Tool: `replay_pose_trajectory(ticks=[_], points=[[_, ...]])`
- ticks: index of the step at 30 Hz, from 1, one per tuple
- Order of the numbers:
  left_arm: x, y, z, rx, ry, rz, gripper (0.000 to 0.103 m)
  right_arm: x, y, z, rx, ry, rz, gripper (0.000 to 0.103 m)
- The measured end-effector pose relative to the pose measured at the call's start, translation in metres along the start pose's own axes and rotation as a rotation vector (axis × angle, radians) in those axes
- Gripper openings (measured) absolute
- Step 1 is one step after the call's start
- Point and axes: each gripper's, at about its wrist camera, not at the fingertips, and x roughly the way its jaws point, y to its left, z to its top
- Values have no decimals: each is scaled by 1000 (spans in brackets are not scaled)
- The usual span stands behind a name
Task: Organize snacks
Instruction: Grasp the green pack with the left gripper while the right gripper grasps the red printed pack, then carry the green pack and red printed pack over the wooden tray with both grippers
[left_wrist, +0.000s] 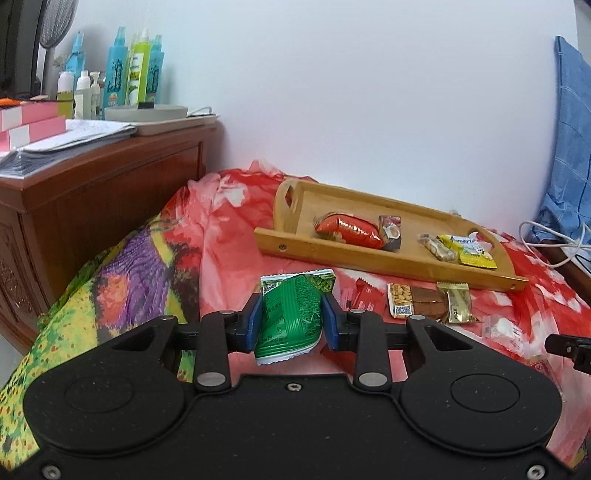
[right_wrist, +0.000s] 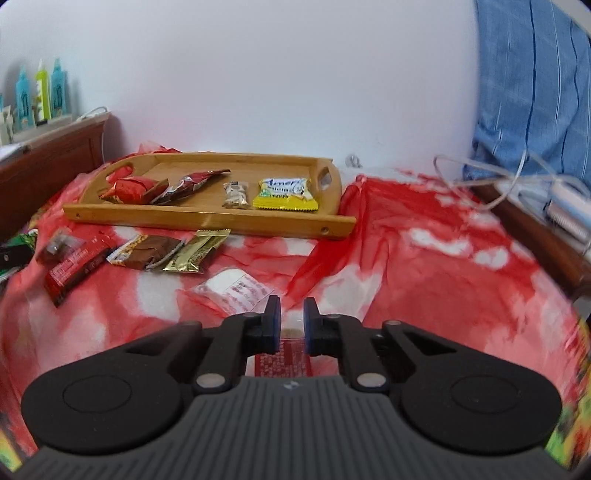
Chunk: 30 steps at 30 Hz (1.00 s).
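Snacks: a green packet (left_wrist: 291, 314) is clamped between the blue pads of the left gripper (left_wrist: 292, 320), held above the red floral bedspread (left_wrist: 229, 236). On the cloth to the right lie a brown packet (right_wrist: 147, 253) and a gold packet (right_wrist: 194, 251), touching. Beyond them sits the bamboo tray (right_wrist: 207, 219), holding a red packet (right_wrist: 129, 188), a small tan packet (right_wrist: 234, 195) and a yellow packet (right_wrist: 285, 194). The right gripper (right_wrist: 291, 325) has its pads nearly together over a red wrapper (right_wrist: 284, 360); whether they pinch it cannot be told.
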Motion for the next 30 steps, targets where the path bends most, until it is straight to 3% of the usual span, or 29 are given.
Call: replay_pose_trajectory(ticks=[1,13,15,16,30], points=[[0,-1,-1,8,-1,2,32,-1,-1,-1,8,5,5,39],[2,-2,-10,39,16,-1,32,2,11,-27,-28,105,-6,64],[2,-3,-10,43,14,-4,32,1,16,-27,-54,102,-6,55],[1,-4,-10,45,12,-7,32,0,15,-27,-42,100,-1,36],[-8,-14,25,56,-10,-35,31,-22,2,3,14,-35,15,37]])
